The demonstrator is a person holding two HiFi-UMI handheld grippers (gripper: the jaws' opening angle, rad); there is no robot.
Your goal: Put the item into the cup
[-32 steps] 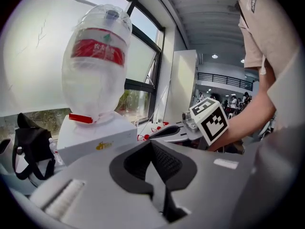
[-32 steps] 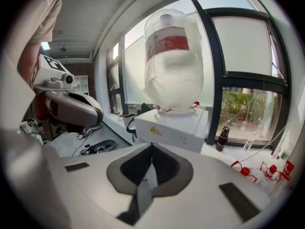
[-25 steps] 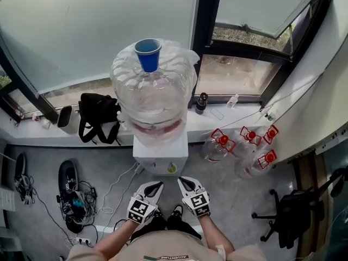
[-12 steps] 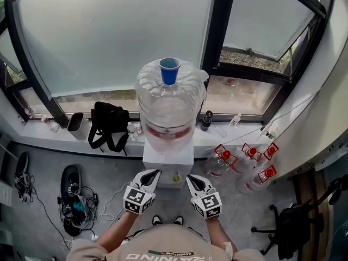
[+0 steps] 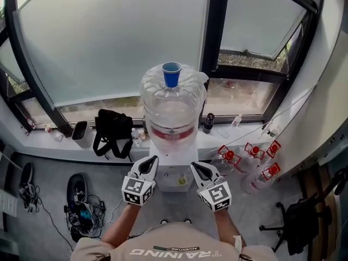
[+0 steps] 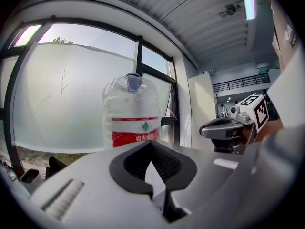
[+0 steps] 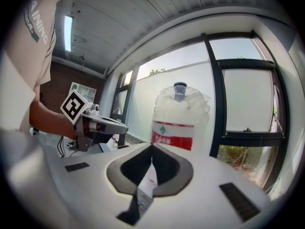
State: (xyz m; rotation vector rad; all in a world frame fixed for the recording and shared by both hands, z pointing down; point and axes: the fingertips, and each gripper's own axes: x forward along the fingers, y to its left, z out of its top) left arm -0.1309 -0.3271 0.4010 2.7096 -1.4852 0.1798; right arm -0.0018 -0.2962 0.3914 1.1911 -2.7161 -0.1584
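Head view: a large water bottle [image 5: 173, 110] stands inverted on a white dispenser [image 5: 171, 166]. The blue cup [image 5: 171, 74] sits upright on top of the bottle, mouth up — straight ahead of and well above both grippers. Left gripper [image 5: 150, 161] and right gripper [image 5: 195, 166] flank the dispenser, about equally near the cup. Both pairs of jaws are pressed together at the tips — no item can be identified between them.
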